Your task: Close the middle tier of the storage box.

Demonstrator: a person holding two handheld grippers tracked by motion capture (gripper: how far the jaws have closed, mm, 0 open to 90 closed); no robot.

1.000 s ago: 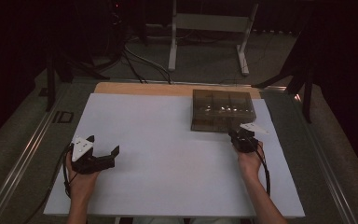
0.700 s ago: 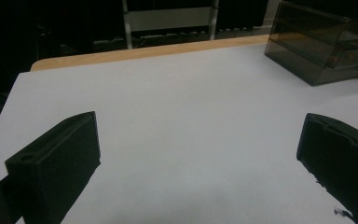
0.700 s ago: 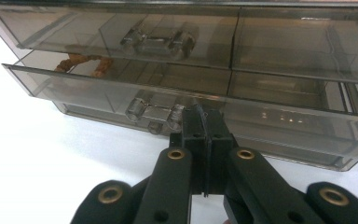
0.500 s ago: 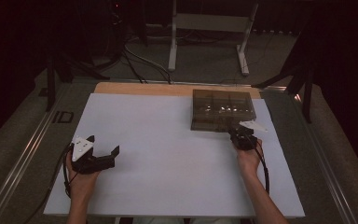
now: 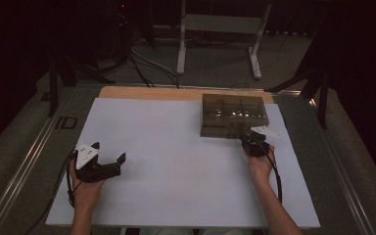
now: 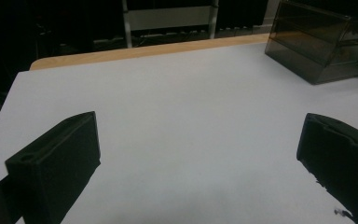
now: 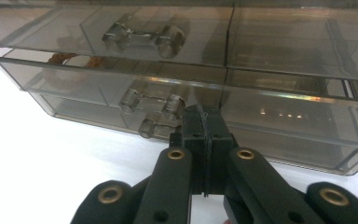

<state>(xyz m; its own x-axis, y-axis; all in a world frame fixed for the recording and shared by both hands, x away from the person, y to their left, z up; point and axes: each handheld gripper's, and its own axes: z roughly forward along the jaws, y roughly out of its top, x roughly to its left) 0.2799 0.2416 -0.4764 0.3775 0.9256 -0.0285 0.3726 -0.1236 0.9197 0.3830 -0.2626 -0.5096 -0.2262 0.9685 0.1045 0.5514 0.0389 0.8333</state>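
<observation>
drawer box (image 5: 233, 115): it is a dark see-through box with small drawers. it sits on the far right part of the white sheet, close to the wooden edge.
drawers: in the right gripper view you see two rows of them, and each has a clear handle (image 7: 144, 33). a second handle (image 7: 152, 101) sits on the lower drawer, just left of your tongs' tips.
inside: something small and brown (image 7: 63, 59) shows through the drawer wall on the left. it is too blurry to tell what it is.
your right tongs (image 5: 254, 141): they are pressed together with nothing between them. the tips point at the front of the box and sit right at the lower drawer. you cannot tell if they touch it.
your left tongs (image 5: 108, 163): they are spread wide and hold nothing. they rest low over the white sheet, far from the box, on the near left side.
white sheet (image 5: 166, 161): it covers most of the table top.
wooden edge (image 5: 152, 93): a thin strip of table shows past the far side of the sheet.
far back: a metal stand (image 5: 220, 29) is on the dark floor behind the table.
</observation>
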